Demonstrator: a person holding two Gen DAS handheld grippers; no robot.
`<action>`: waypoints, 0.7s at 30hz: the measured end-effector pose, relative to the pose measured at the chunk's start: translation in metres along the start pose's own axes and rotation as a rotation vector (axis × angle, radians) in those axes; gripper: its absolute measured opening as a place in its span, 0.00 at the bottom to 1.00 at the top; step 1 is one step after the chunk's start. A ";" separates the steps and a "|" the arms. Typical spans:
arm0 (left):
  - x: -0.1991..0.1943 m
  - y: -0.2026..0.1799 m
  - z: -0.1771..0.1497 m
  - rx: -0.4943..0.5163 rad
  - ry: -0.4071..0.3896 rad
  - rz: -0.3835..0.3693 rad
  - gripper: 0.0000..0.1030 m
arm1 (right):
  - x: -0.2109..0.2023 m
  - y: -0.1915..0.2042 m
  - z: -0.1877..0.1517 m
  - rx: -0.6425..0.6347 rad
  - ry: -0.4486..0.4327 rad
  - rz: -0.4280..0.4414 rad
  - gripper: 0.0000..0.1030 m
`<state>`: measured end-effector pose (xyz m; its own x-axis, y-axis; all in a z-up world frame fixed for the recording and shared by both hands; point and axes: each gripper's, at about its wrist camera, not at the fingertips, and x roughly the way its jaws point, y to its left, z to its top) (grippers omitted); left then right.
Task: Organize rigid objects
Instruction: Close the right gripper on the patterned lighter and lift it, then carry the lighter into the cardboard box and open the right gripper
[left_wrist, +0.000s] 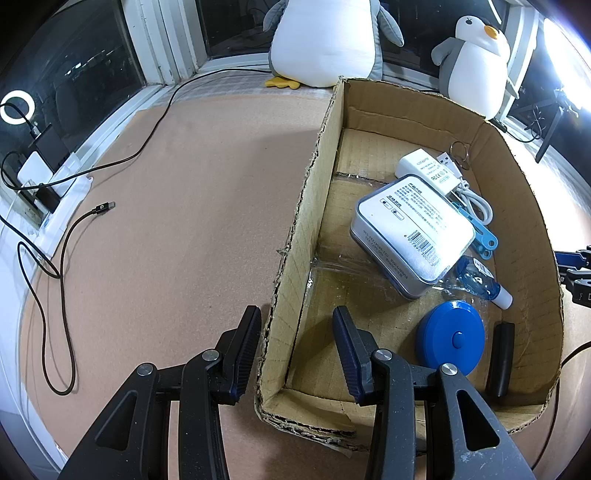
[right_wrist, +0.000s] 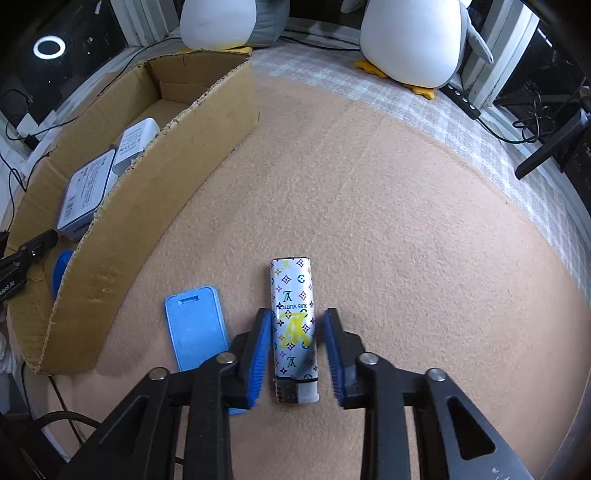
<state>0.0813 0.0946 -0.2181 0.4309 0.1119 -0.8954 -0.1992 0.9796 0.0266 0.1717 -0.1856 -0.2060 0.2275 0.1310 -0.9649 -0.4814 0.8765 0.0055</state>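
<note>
A white patterned lighter (right_wrist: 294, 328) lies on the tan mat between the fingers of my right gripper (right_wrist: 296, 321). The jaws are open and stand on either side of it, with a small gap each side. A light blue flat tag (right_wrist: 195, 328) lies just left of it. My left gripper (left_wrist: 295, 321) is open and empty, straddling the left wall of the cardboard box (left_wrist: 295, 229). The box holds a white tin (left_wrist: 410, 232), a blue round case (left_wrist: 452, 336), a white charger (left_wrist: 424, 166), a black cylinder (left_wrist: 500, 358) and a small blue bottle (left_wrist: 480, 277).
Two plush penguins (left_wrist: 325, 40) (left_wrist: 472, 62) sit at the far edge by the window. A black cable (left_wrist: 62, 258) trails over the mat left of the box. In the right wrist view the box (right_wrist: 147, 206) stands to the left of the lighter.
</note>
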 end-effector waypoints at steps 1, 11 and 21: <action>0.000 0.000 0.000 0.000 0.000 0.000 0.42 | -0.001 0.001 0.000 -0.002 0.002 -0.002 0.20; 0.000 0.000 0.000 0.000 0.000 0.000 0.42 | -0.010 0.001 -0.005 0.045 -0.028 0.013 0.20; 0.000 0.000 0.000 0.000 0.000 0.000 0.42 | -0.057 0.015 0.008 0.045 -0.142 0.064 0.20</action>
<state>0.0816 0.0948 -0.2180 0.4307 0.1116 -0.8956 -0.1994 0.9796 0.0262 0.1582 -0.1762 -0.1485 0.3164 0.2486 -0.9155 -0.4609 0.8838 0.0808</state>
